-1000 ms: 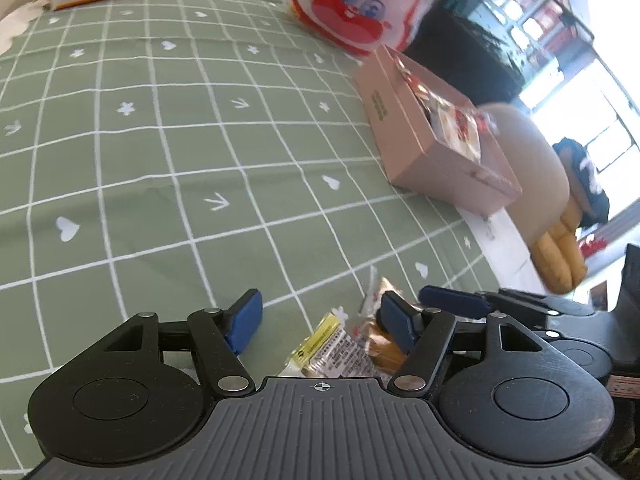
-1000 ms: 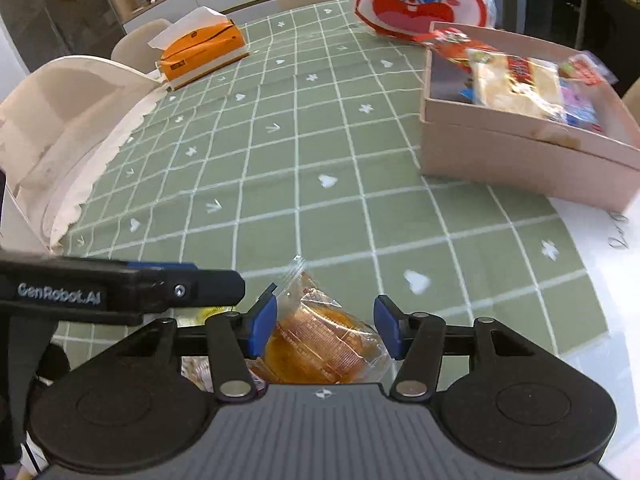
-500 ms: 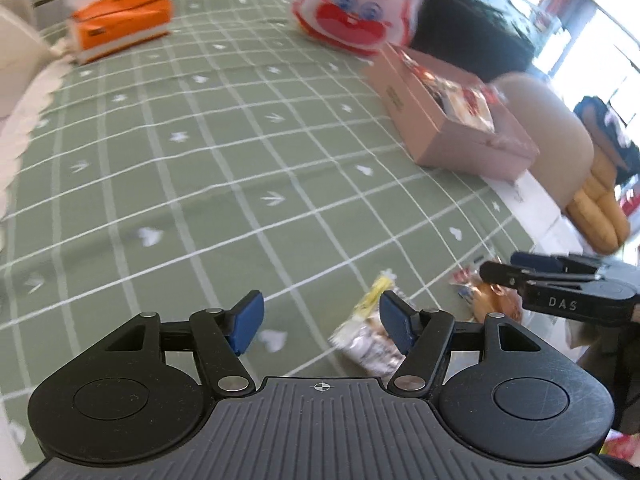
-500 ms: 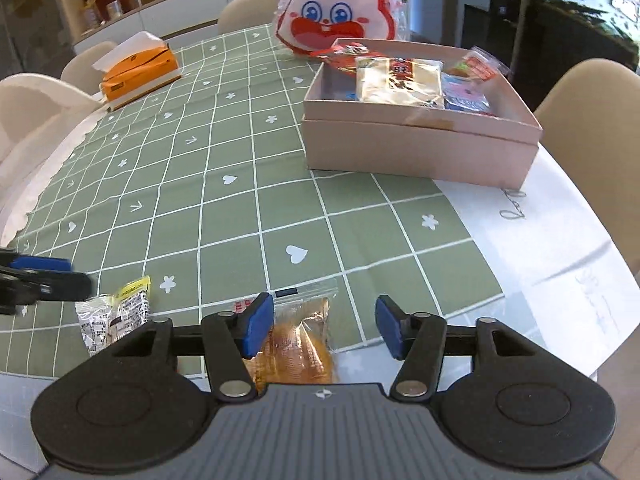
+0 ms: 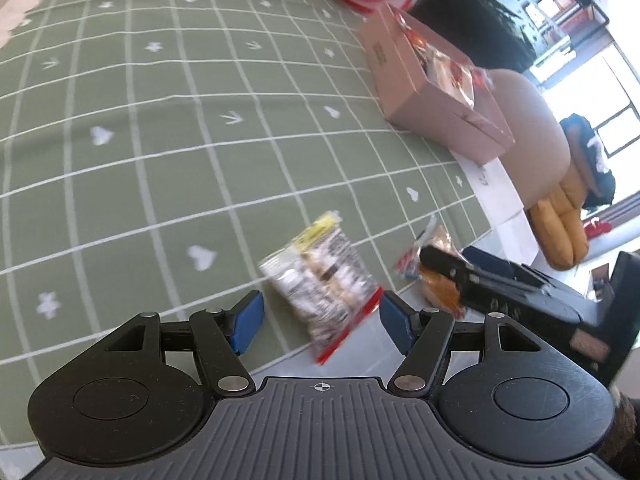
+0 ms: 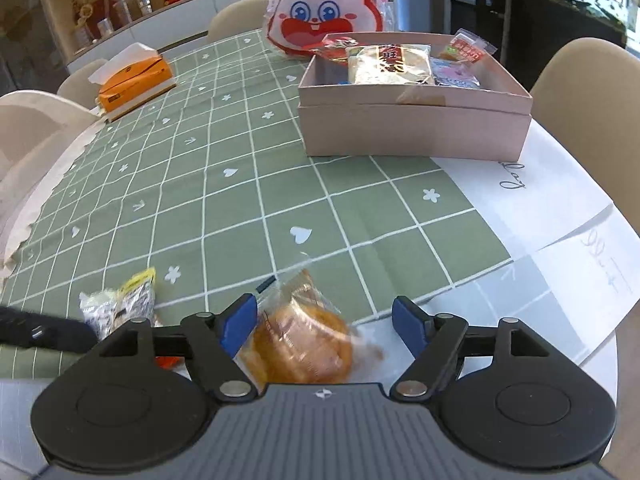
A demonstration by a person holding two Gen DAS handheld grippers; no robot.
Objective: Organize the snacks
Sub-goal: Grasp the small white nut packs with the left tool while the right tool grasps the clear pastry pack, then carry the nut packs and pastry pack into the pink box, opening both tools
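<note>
- Left gripper (image 5: pixel 320 322): jaws spread wide, gripping nothing, silver-and-yellow snack packet (image 5: pixel 320 280) lying between the pads near the table's near edge.
- Right gripper (image 6: pixel 326 324): jaws wide apart, straddling an orange pastry packet (image 6: pixel 302 340), not clamped.
- Pink box (image 6: pixel 412 132) of snacks: far right on the green tablecloth (image 6: pixel 240 184).

Probably a home dining room: clothed table (image 6: pixel 248 184), beige chairs (image 6: pixel 592 92), ornament shelves (image 6: pixel 120 4)

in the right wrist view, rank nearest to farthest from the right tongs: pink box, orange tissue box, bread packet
1. bread packet, between the open right tongs.
2. pink box, ahead, slightly right.
3. orange tissue box, far left.
</note>
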